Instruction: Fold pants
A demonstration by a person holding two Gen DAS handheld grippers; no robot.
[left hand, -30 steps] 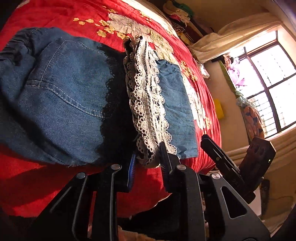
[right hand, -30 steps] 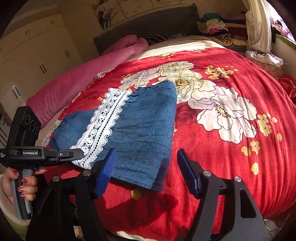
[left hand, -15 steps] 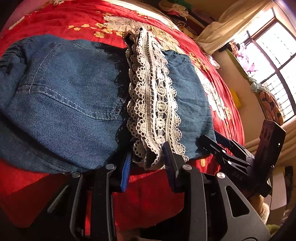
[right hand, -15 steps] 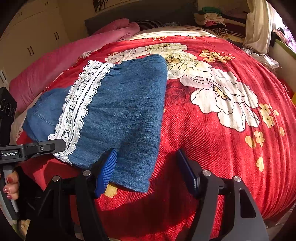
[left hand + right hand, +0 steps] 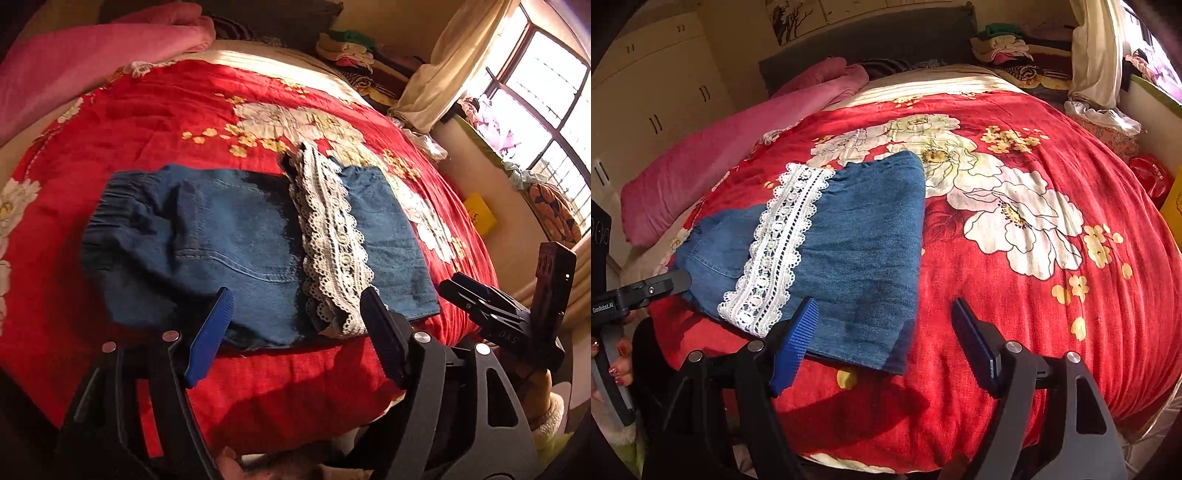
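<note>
Nearest in the left wrist view, the left gripper (image 5: pixel 295 328) stood wide apart and held nothing, its blue-padded fingers (image 5: pixel 208 336) just short of the near edge of the denim pants (image 5: pixel 229 236). The right gripper (image 5: pixel 884 343) likewise gaped wide and empty in its own view, one pad overlapping the near hem of the pants (image 5: pixel 857 258) in the picture; whether it touched the cloth could not be told. One pair of pants lay folded on the red floral bedspread (image 5: pixel 155 122), near the bed's front edge, with a single band of white lace trim (image 5: pixel 332 243) running across the folded layer. Only the left wrist view showed the gathered elastic waistband (image 5: pixel 110 214) and a stitched back pocket (image 5: pixel 236 236), and it caught the right gripper's body (image 5: pixel 509 314) off to the side. Only the right wrist view showed the person's left hand (image 5: pixel 617 365), nails painted red, on the other tool's handle, and the cream wardrobe doors (image 5: pixel 657 85) beyond. Farther back, both views showed one rolled pink blanket (image 5: pixel 738 147) along the bed's far side, a pile of folded clothes (image 5: pixel 1004 46) by the headboard, and a pale curtain (image 5: pixel 454 62) at the window (image 5: pixel 546 92).
</note>
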